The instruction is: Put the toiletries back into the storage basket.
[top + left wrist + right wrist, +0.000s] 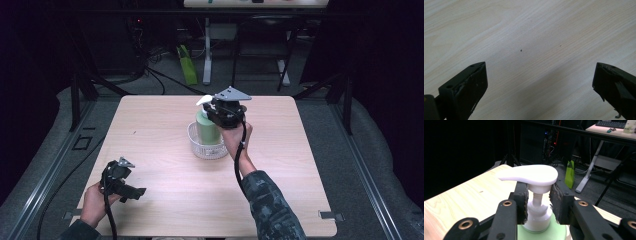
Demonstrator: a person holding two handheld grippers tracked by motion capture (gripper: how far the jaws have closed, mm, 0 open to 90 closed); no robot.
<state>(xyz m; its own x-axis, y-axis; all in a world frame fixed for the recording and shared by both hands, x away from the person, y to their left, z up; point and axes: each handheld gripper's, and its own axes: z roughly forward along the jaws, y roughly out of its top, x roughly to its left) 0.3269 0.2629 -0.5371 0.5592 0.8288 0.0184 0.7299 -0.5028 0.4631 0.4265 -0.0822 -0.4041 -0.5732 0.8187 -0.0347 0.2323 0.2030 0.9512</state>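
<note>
Wooden and pale, the bench (165, 200) carries the work, and near its middle stands a clear plastic basket (206, 150) with a ribbed wall. Inside this basket a light green pump bottle (206, 130) stands upright, so its long axis is vertical, and its white pump head (529, 176) sits on top with the spout pointing to the left in the right gripper view. The right gripper (220, 111) is at the top of the bottle and comes to it from the side, roughly level; its jaws are closed on the white collar and neck (537, 211) just under the pump head, one pad on each side, and the pads appear to press on it. So the bottle hangs directly below this grip, and I judge that a straight lift along the vertical axis is what will bring it free of the basket wall. The left gripper (131, 192) is well apart, near the front left corner of the bench, low over the bare wood; its jaws stand wide open and hold nothing. The right hand is clearly the nearer one.
</note>
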